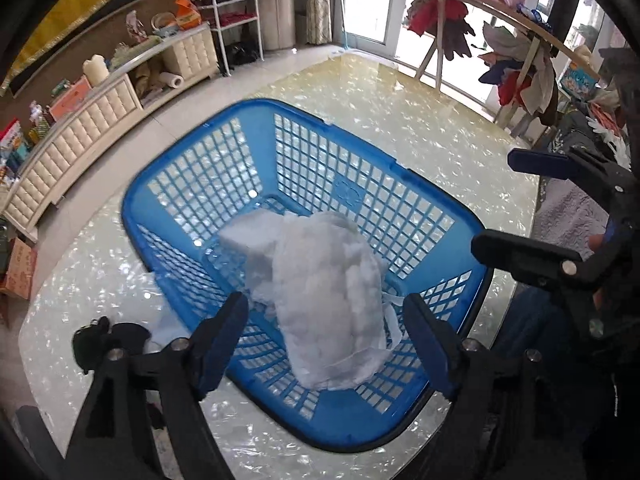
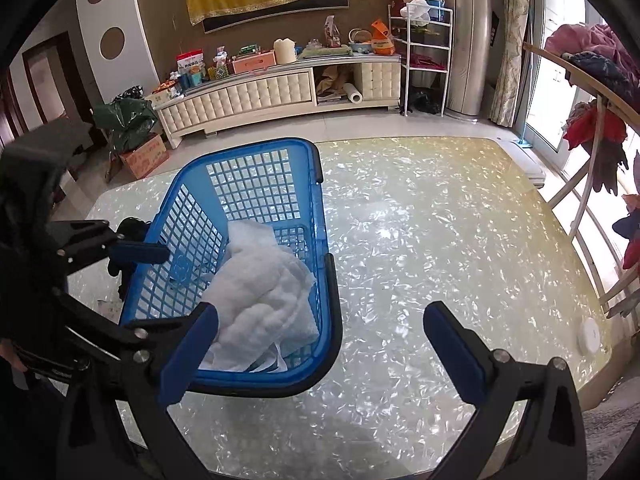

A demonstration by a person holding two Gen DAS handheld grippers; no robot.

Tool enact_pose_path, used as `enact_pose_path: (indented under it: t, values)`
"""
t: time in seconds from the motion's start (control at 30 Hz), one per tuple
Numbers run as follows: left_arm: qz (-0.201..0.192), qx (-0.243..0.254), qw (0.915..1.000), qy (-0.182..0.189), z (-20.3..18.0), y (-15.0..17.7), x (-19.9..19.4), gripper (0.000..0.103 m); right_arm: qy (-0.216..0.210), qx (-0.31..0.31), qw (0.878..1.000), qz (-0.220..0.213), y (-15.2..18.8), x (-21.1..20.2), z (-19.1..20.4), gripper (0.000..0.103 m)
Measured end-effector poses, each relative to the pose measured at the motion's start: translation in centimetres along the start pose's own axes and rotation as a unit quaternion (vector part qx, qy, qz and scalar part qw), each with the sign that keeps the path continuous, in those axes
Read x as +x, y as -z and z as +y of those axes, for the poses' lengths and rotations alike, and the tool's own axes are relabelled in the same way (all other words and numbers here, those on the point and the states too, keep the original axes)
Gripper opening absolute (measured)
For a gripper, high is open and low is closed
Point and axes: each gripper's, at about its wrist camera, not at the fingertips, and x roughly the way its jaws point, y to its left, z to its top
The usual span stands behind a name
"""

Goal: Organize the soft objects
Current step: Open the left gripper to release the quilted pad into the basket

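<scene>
A blue plastic lattice basket stands on the pearly table; it also shows in the right wrist view. Inside lies a white fluffy padded cloth, seen in the right wrist view too. My left gripper is open and empty, hovering over the basket's near end just above the cloth. My right gripper is open and empty at the basket's right rim; it appears at the right of the left wrist view. A dark soft item lies on the table left of the basket.
The glossy table spreads wide to the right of the basket, with a small white round disc near its right edge. A clothes rack with hanging garments stands behind. A white cabinet lines the far wall.
</scene>
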Motion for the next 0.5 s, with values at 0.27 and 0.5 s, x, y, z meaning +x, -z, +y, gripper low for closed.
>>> enact_pose_path:
  t: [0.27, 0.5]
  values:
    - [-0.018, -0.002, 0.9998, -0.011, 0.4, 1.6, -2.6, 0.090, -0.008, -0.007, 1.000, -0.008, -0.1, -0.4, 0.4, 0.103]
    - [-0.041, -0.032, 0.9981, -0.032, 2.8, 3.3, -5.7, 0.103, -0.043, -0.007, 0.999, 0.000, -0.3, 0.0, 1.4, 0.103]
